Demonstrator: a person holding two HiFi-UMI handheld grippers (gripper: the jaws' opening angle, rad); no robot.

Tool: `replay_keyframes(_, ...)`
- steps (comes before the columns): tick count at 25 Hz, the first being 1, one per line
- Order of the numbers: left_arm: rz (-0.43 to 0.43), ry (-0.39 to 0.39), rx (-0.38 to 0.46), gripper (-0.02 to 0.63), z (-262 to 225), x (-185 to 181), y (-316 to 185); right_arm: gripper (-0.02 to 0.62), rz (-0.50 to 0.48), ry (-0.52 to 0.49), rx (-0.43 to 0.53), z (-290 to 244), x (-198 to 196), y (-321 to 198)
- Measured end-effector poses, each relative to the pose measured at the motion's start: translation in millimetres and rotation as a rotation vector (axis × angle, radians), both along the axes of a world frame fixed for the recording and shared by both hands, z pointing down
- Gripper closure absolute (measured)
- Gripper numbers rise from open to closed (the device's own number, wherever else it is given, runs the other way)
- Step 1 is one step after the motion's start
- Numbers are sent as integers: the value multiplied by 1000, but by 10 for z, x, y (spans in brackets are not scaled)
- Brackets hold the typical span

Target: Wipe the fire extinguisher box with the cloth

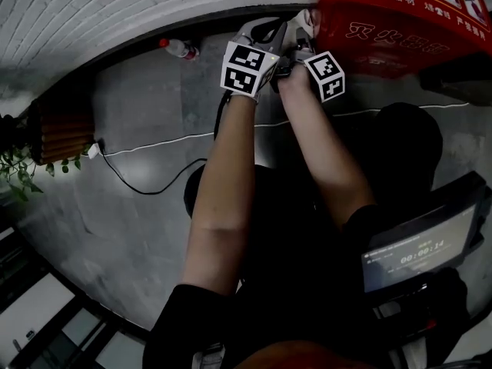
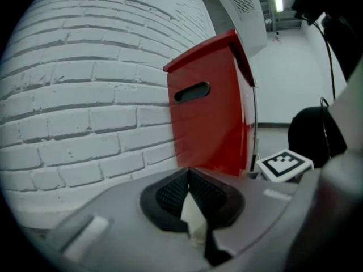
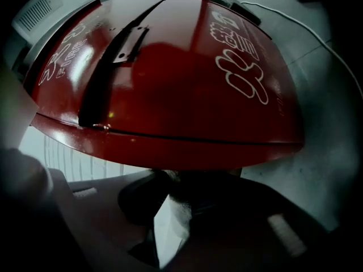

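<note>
Evidently the cloth (image 2: 194, 222) is held from two sides. The left gripper (image 2: 189, 180) is closed on one white fold, and the right gripper (image 3: 170, 188) is closed on another. The fire extinguisher box (image 1: 384, 14), red with white lettering, stands on the grey floor (image 1: 138, 206) against the white brick wall (image 2: 85, 95). Its sloped lid fills the right gripper view, very near the jaws, while its side with the handle slot is seen further off in the left gripper view. Whether the cloth is touching the lid cannot be made out.

For a good wipe, the cloth should probably be kept taut between the two grippers and laid flat on the lid, so that fabric rather than the hard jaw tips meets the paint. Long, overlapping strokes are best drawn from the back edge down to the front edge, under light and even pressure. The metal plate (image 3: 127, 44) on the lid is a likely snag, so it should be passed over slowly. The side with the slot can be done afterwards. The bottle (image 1: 181, 49) by the wall and the cable (image 1: 154, 148) on the floor are well apart from the box and need not be disturbed.
</note>
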State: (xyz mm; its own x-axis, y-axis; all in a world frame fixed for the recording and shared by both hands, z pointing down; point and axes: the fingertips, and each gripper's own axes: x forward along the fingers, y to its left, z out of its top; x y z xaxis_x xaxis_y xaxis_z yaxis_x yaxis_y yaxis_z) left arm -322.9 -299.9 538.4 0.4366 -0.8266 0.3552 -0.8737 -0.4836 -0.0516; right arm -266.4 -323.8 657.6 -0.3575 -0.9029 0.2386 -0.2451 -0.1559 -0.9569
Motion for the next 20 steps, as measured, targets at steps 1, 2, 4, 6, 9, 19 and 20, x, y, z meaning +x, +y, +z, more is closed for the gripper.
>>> replay_keyframes(1, 2, -6, -10, 606, 64, 14, -2, 508, -2, 1, -4, 49, 1, -1)
replay_keyframes(2, 3, -11, -19, 606, 130, 28, -6, 508, -3, 2, -8, 99, 4, 0)
replay_keyframes(4, 3, -17, -39, 606, 268, 48, -12, 508, -4, 5, -20, 197, 14, 7)
replay_keyframes(6, 3, -17, -59, 606, 388, 52, -9, 508, -4, 10, -31, 280, 16, 21)
replay_keyframes(9, 6, -23, -80, 606, 524, 72, -16, 508, -8, 22, -49, 414, 14, 48)
replay_keyframes(19, 24, -25, -146, 606, 938, 230, -67, 508, -34, 37, -104, 988, 42, 82)
replay_keyframes(20, 24, -23, -156, 606, 987, 237, -61, 508, -38, 37, -114, 1051, 42, 83)
